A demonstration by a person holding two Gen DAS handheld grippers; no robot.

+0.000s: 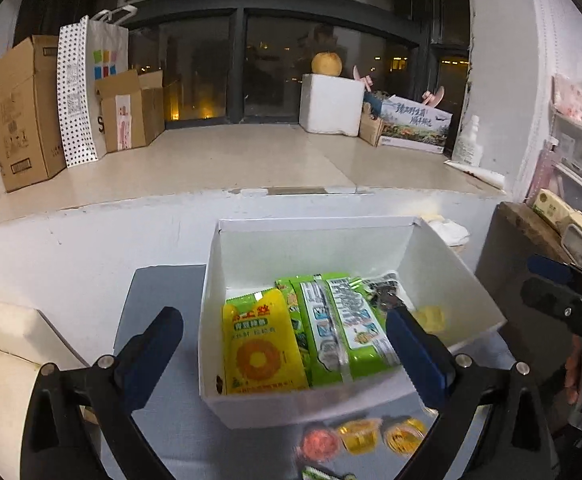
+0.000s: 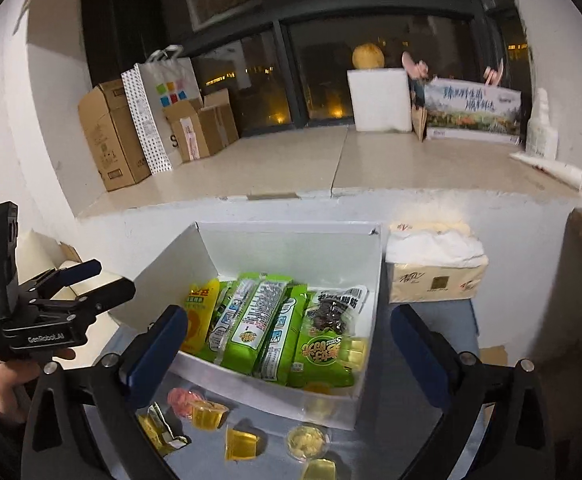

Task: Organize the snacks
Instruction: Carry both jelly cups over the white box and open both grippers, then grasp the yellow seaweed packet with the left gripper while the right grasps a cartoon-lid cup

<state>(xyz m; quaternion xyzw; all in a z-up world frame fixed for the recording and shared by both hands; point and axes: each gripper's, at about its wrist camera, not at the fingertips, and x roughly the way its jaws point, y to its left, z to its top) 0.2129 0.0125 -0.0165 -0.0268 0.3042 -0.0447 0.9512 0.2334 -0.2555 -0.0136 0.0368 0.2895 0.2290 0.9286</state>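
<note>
Both grippers are hanging released over the snack box.
The left gripper (image 1: 283,340) and right gripper (image 2: 291,340) are gaping empty; snack packets (image 2: 267,328) are lying inside the white box (image 2: 291,240), mid-frame.

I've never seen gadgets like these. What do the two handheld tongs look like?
Both tongs are black frames with silver bolts and two fingers faced with blue pads. The left tongs have a boxy black body marked GenRobot.AI in white, gripped by a bare hand. The right tongs look the same.
</note>
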